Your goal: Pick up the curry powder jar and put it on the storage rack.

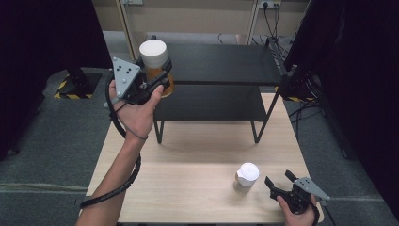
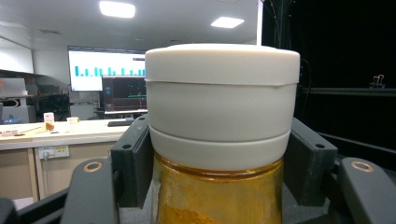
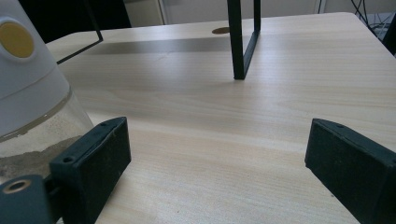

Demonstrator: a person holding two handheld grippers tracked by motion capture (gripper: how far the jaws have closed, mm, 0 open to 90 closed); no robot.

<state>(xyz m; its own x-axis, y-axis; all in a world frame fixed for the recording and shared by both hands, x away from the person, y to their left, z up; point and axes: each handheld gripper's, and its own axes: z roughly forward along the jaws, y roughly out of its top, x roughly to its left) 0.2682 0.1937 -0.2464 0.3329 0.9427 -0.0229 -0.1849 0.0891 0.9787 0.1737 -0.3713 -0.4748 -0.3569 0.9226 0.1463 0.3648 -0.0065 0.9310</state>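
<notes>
An amber jar point(image 1: 155, 63) with a wide white lid hangs in the air at the left end of the black two-level shelf point(image 1: 221, 66), about level with its top board. My left gripper point(image 1: 157, 77) is shut on it. In the left gripper view the jar point(image 2: 219, 135) stands upright between the two pads, which press on it just under the lid. A second jar point(image 1: 246, 176) with a white cap and pale powder inside stands on the wooden table point(image 1: 188, 174) at the front right. My right gripper point(image 1: 278, 180) rests open just right of it, and the jar point(image 3: 28, 93) lies left of its left pad point(image 3: 95, 158).
The shelf stands on thin black legs point(image 3: 243, 37) at the back of the table, with an open lower board point(image 1: 207, 103). Dark curtains and cables flank the table on both sides. Bare wood lies between the shelf legs and the front edge.
</notes>
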